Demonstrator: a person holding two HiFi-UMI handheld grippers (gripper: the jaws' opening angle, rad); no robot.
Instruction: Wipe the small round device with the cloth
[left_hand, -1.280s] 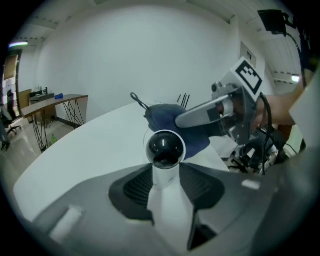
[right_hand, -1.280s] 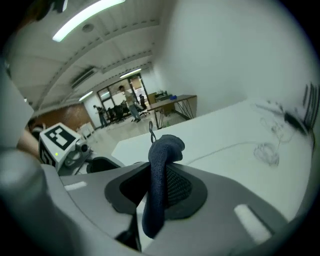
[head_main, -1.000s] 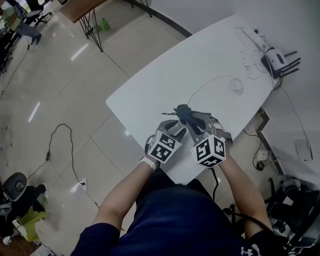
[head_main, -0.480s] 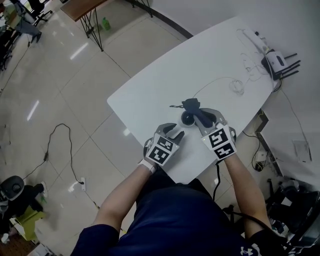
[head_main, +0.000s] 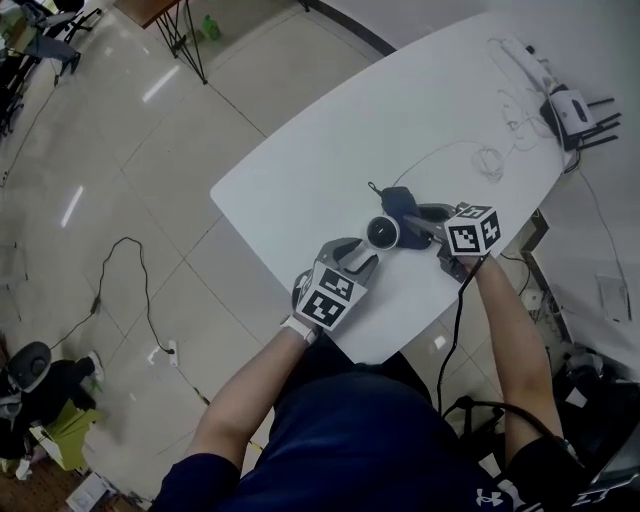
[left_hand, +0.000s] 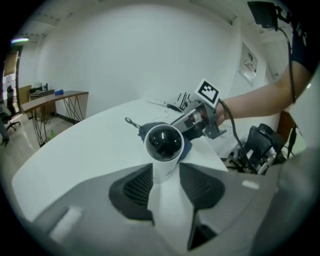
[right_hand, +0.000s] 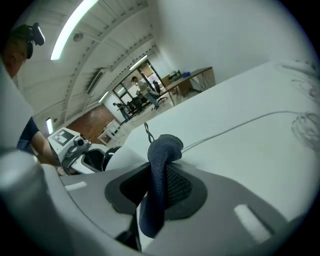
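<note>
Two grips are made, so the coming move turns on one small gap. The left gripper (left_hand: 163, 176) is clamped on the white stem of the small round white device with a glossy dark dome (left_hand: 164, 142), holding it over the near part of the white oval table (head_main: 300, 160). The right gripper (right_hand: 159, 172) is pinched tight on a dark blue cloth (right_hand: 161, 165), whose bunched end sticks out past its tips. In the head view the device (head_main: 382, 232) sits just to the left of the cloth (head_main: 398, 203); whether they touch I cannot tell. Its long axis runs from stem to dome along the line of the left gripper (head_main: 362, 258), away from the person, and the right gripper (head_main: 418, 215) comes at it from the side, across that axis. I judge the right hand to be the one that must move, sweeping the cloth leftward over the dome. The left gripper view shows the dome head-on with cloth behind it, but not how the cloth is gripped. The right gripper view shows that grip plainly, but the device (right_hand: 120, 156) appears only as a sliver low at the left. A thin white cable with a coiled end (head_main: 487, 160) lies farther out on the table, well apart.
</note>
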